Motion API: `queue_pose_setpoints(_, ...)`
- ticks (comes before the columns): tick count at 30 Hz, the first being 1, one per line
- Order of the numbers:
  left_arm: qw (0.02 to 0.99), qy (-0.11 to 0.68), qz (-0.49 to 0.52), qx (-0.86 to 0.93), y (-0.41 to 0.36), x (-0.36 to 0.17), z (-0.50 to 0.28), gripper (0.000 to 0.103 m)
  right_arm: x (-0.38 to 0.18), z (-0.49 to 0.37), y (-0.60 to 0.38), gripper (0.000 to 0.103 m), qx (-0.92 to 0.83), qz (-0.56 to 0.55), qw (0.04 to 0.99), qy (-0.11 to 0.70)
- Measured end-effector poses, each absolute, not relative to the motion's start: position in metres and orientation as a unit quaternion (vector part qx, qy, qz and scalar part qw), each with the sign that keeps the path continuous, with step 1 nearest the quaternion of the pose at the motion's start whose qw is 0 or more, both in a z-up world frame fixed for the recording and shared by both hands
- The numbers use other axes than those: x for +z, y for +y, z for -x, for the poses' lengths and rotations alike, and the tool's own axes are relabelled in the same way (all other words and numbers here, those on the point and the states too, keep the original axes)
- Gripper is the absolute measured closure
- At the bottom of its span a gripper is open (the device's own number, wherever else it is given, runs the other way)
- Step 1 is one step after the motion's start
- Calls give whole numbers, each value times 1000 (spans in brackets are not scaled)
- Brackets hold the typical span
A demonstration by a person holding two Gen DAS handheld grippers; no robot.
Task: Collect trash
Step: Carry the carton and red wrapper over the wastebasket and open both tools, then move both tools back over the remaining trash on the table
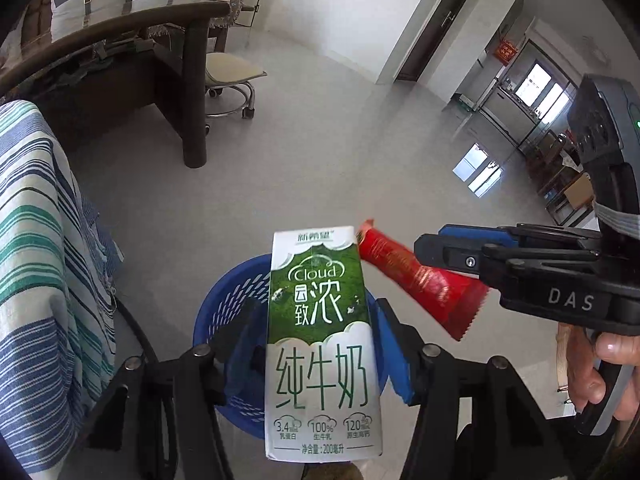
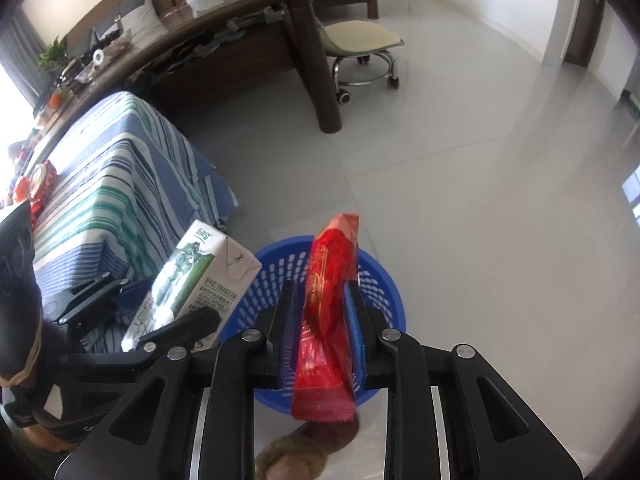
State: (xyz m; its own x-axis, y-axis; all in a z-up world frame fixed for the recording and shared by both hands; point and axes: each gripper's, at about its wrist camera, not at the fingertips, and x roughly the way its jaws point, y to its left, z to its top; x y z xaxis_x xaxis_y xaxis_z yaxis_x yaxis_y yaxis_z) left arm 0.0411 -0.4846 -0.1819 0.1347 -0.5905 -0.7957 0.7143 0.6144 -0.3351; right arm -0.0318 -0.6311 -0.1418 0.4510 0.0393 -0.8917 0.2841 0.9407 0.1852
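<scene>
Through the left wrist camera I see my left gripper (image 1: 320, 344) low in the centre of the frame, with a green-and-white milk carton (image 1: 322, 344) standing upright between its fingers. There is a visible gap between the carton and the blue pad on the right finger (image 1: 394, 352), so the fingers look released around it rather than clamped; the left side of the carton hides the other pad. Directly behind and below the carton sits a blue basket (image 1: 228, 308) on the pale floor (image 1: 320, 140).

The right gripper (image 1: 430, 258) reaches in from the right edge of that frame, and a hand (image 1: 600, 376) shows at the lower right. A red wrapper (image 1: 416, 280) lies between its fingers, its far end touching the top right corner of the carton.

In the right wrist camera the wrapper (image 2: 326, 312) hangs lengthwise between the two blue pads, in the lower centre, over the basket (image 2: 384, 292). The fingers stand a little apart and I cannot tell whether the pads press on it. The carton (image 2: 200, 280) tilts at the left of centre. A striped cloth (image 2: 108, 184) covers furniture at the left, and a stool (image 2: 364, 48) stands near a dark table (image 2: 240, 12) at the top.
</scene>
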Motion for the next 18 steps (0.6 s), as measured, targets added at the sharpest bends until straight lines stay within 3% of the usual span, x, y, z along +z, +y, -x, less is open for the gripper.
queue_pose_setpoints(7,763,486,-38,-424,-479,-167,-44,38,-126,38,-640,58,-93,-158,851,492)
queue_pose_setpoints(9,768,478,-33,-424,-472,-157,-41,38,-119,41,-641,48,-104,-152,860,476)
queue_pose_setpoints(18,795,437,-44,-418,-411,-111,-7,38,-77,40,-616,40,-138,-92,905,393)
